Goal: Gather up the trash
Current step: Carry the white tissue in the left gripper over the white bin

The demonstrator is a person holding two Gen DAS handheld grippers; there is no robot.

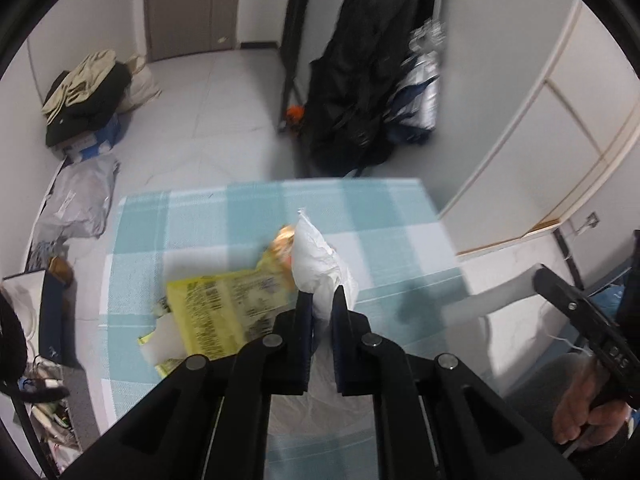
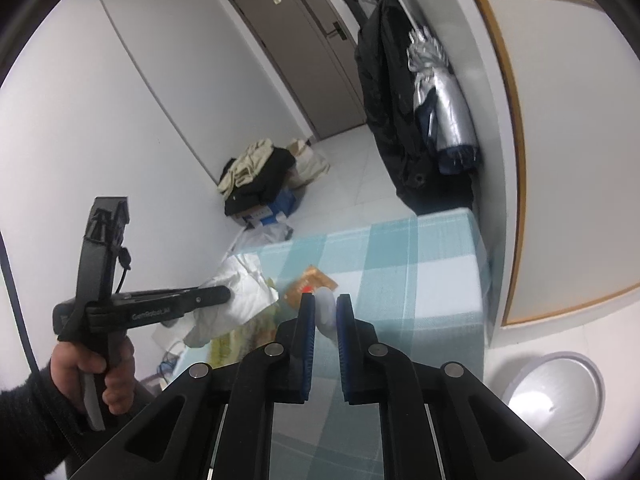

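In the left wrist view my left gripper is shut on a crumpled white tissue, held above the checked table. A yellow printed wrapper and an orange snack wrapper lie on the table beside it. In the right wrist view my right gripper is shut on a small white bottle with a red cap. The orange wrapper lies just beyond it. The left gripper shows there too, holding the white tissue.
A white trash bin stands on the floor right of the table. A black coat and a silver umbrella hang by the wall. Clothes on boxes and a grey bag lie on the floor at left.
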